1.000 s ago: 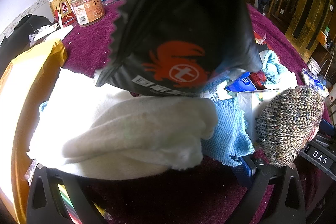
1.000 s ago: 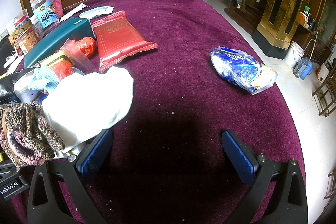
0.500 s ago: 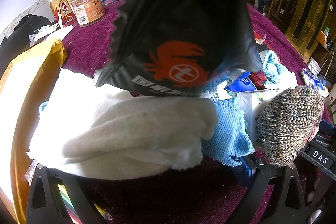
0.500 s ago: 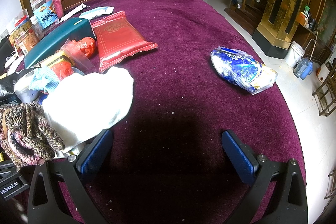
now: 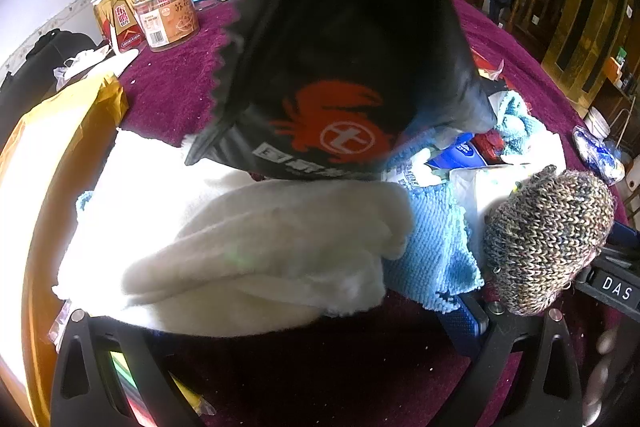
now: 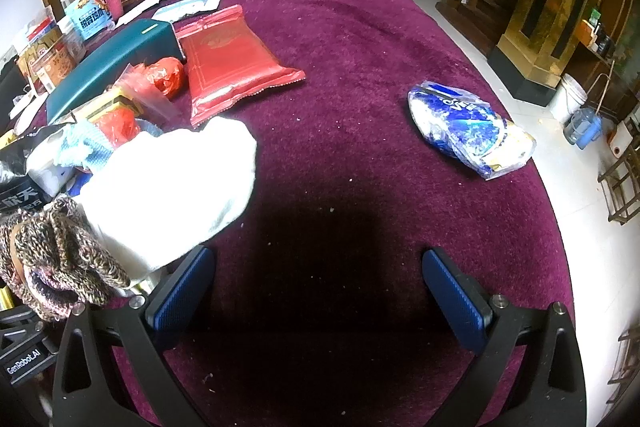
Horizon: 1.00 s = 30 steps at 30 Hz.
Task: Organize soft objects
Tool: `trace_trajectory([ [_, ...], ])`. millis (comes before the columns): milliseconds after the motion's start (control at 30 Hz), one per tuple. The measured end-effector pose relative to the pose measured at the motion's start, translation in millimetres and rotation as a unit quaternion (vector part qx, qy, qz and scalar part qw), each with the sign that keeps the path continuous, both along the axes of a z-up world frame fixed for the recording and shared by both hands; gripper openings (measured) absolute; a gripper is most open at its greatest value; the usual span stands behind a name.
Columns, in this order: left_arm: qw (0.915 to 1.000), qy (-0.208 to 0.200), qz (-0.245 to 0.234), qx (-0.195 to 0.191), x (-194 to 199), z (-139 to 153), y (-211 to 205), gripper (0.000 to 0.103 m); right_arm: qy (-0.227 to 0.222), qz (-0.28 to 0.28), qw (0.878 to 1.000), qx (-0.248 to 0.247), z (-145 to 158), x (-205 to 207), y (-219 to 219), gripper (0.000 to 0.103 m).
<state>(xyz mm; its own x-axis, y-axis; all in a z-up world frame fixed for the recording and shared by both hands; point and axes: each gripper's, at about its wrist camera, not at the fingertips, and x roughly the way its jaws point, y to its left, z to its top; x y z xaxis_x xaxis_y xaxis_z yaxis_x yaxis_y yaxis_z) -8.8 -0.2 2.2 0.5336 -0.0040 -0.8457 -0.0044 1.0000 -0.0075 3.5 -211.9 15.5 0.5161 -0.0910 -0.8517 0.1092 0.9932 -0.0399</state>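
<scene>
**Soft goods heaped at the bench's left side**

A fluffy white towel (image 5: 248,247), folded into thick rolls, lies with its long axis across the left wrist view, between the left hand-held gripper (image 5: 280,319)'s widely spread fingers. A nubby light-blue cloth (image 5: 436,247) touches its right end; a mottled brown knit hat (image 5: 548,239), rounded, sits just beyond. A glossy black bag (image 5: 340,67) with an orange crab mark leans over the towel. The pile rests on the bench (image 6: 360,67), covered in plush maroon. The right hand-held gripper (image 6: 316,291) is wide open and empty over bare cloth, beside another white towel (image 6: 176,187). A blue-and-white packet (image 6: 468,127) lies near the right edge.
</scene>
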Motion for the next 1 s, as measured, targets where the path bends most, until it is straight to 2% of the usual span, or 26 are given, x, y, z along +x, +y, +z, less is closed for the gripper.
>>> trace_trajectory([
  [133, 0.9997, 0.006, -0.017, -0.015, 2.0, 2.3, 5.1, 0.102, -0.001, -0.009, 1.0, -0.009, 2.1, -5.3, 1.0, 0.103],
  [267, 0.9953, -0.014, -0.037, -0.089, -19.9, 27.7, 22.2, 0.101, -0.026, -0.013, 0.999, -0.038, 16.9, -30.5, 8.4, 0.103],
  [433, 0.9844, -0.12, -0.067, -0.11, -71.5, 76.8, 59.9, 0.101, -0.096, -0.002, 0.994, -0.06, 50.4, -74.5, 18.9, 0.103],
  [567, 0.9736, -0.189, -0.047, -0.12, -108.5, 98.1, 110.4, 0.102, -0.193, -0.004, 0.98, -0.05, 77.1, -114.6, 20.5, 0.103],
  [600, 0.9718, -0.203, -0.038, -0.113, -119.0, 101.0, 117.6, 0.102, -0.19, 0.003, 0.981, -0.034, 75.9, -116.6, 20.2, 0.103],
  [667, 0.9688, -0.224, -0.027, -0.103, -130.7, 103.7, 137.2, 0.102, -0.153, 0.011, 0.988, 0.007, 67.4, -111.2, 16.1, 0.103],
  [767, 0.9708, -0.22, -0.017, -0.095, -140.9, 98.0, 150.2, 0.102, -0.119, 0.019, 0.991, 0.064, 50.9, -112.5, 12.5, 0.103],
  [867, 0.9766, -0.191, -0.023, -0.096, -141.0, 84.6, 149.6, 0.102, -0.106, 0.024, 0.991, 0.073, 41.8, -118.7, 17.0, 0.103],
  [1000, 0.9809, -0.135, -0.048, -0.131, -136.2, 65.7, 141.7, 0.102, -0.104, 0.046, 0.991, 0.073, 41.4, -129.3, 29.6, 0.103],
])
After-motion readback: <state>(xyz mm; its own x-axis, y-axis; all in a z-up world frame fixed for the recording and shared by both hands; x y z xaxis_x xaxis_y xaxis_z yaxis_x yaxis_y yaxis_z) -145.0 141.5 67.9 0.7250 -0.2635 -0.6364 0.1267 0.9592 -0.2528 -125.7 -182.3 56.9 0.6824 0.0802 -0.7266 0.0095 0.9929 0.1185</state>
